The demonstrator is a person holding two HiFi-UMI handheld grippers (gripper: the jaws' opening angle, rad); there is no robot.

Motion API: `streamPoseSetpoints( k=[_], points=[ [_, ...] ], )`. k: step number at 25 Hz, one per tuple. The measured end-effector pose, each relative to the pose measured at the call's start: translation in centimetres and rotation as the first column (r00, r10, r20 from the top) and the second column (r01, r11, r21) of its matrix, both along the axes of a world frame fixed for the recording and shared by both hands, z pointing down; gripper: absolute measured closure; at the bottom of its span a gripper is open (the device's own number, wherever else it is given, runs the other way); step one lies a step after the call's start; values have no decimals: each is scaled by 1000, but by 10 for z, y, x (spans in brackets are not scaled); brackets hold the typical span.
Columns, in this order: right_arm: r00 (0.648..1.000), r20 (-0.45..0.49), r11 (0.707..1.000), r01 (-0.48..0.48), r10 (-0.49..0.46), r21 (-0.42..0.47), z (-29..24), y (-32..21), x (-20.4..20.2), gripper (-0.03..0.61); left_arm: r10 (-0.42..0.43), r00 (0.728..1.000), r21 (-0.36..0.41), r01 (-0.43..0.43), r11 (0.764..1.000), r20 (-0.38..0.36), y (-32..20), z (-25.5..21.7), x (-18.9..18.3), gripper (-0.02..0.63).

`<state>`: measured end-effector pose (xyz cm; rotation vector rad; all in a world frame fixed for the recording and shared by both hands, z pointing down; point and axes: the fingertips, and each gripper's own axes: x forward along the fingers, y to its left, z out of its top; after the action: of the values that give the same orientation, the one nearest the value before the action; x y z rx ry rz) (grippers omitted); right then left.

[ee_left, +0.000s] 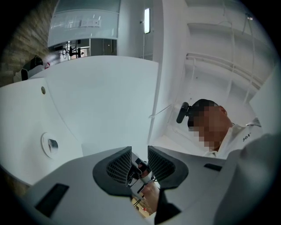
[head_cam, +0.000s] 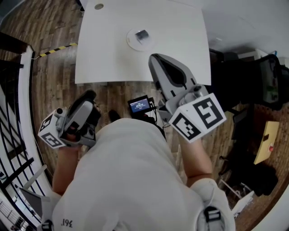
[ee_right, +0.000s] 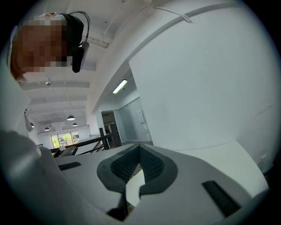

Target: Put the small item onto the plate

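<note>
A small grey item [head_cam: 142, 35] lies on the round white plate [head_cam: 133, 44] near the far middle of the white table [head_cam: 104, 54]. My right gripper [head_cam: 155, 57] is raised over the table's near edge, just right of and short of the plate, with its jaws shut and empty [ee_right: 139, 148]. My left gripper [head_cam: 90, 96] hangs low at the person's left side, off the table. Its jaws [ee_left: 139, 165] stand a little apart with nothing between them. In the left gripper view the plate [ee_left: 46, 149] and the item [ee_left: 53, 143] show far left.
A small screen device [head_cam: 140, 105] sits at the person's chest. A round mark [head_cam: 99, 6] lies at the table's far left. Yellow-black tape [head_cam: 56, 48] and a railing [head_cam: 18, 113] are on the left, and dark bags [head_cam: 266, 81] stand on the right of the wooden floor.
</note>
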<state>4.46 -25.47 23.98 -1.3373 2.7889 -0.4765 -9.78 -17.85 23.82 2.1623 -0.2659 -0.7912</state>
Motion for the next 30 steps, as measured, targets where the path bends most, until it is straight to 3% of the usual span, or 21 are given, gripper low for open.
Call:
streamPoseSetpoints(
  k=[6,30],
  points=[
    [1000,14,1000,-4,4,17,-11,11,2,578,29,1000,33,-29,999,8,6,-10,6,495],
    [1000,-13,999,-14,14,52,-16,20,6,578,82,997,3,-82,997,15,10,-2,21,495]
  ],
)
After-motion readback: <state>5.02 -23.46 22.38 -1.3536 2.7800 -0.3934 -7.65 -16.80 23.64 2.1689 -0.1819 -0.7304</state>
